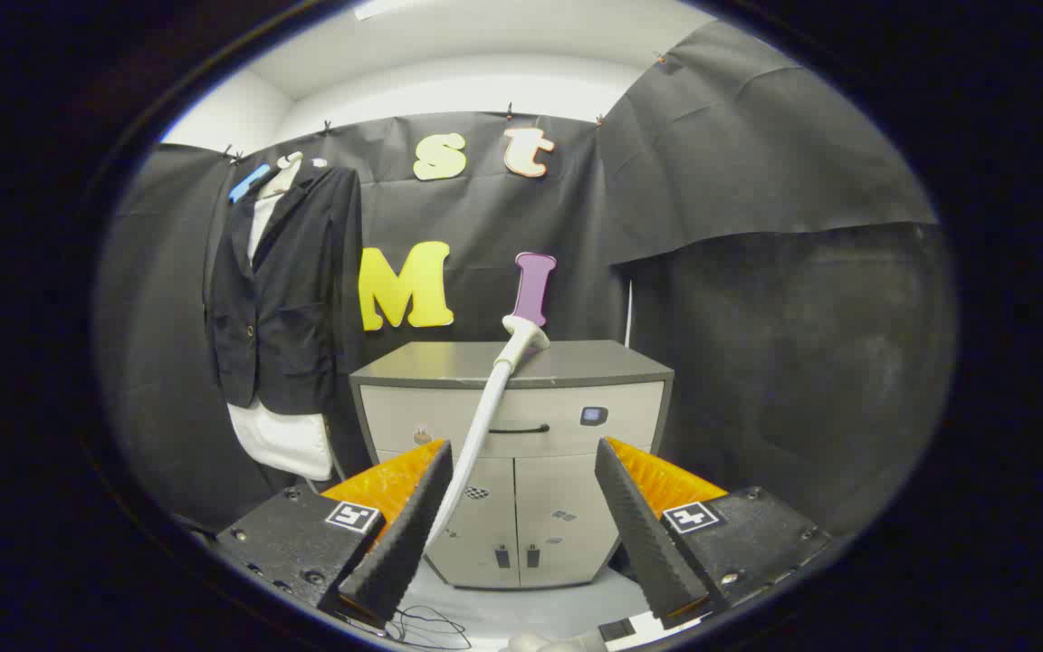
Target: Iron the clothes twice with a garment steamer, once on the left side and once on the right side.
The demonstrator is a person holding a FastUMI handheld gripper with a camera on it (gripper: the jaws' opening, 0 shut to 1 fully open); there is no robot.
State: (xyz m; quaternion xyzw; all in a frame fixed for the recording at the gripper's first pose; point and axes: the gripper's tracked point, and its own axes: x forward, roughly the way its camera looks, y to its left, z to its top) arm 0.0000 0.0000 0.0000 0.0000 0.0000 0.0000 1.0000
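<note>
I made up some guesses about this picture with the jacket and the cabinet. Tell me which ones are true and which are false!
1. The dark jacket hangs on the wall beside the cabinet. True.
2. The gripper is squeezing the jacket. False: its fingers are open, holding nothing.
3. A pale hose runs up in front of the cabinet. True.
4. The jacket lies folded on top of the cabinet. False: it hangs from a hanger.

Cabinet (511,453): grey, one drawer above two doors, standing on the pale floor (521,608) against the booth wall. Steamer head (522,332) rests on the cabinet's top, its hose (476,435) trailing down the cabinet's front.
</note>
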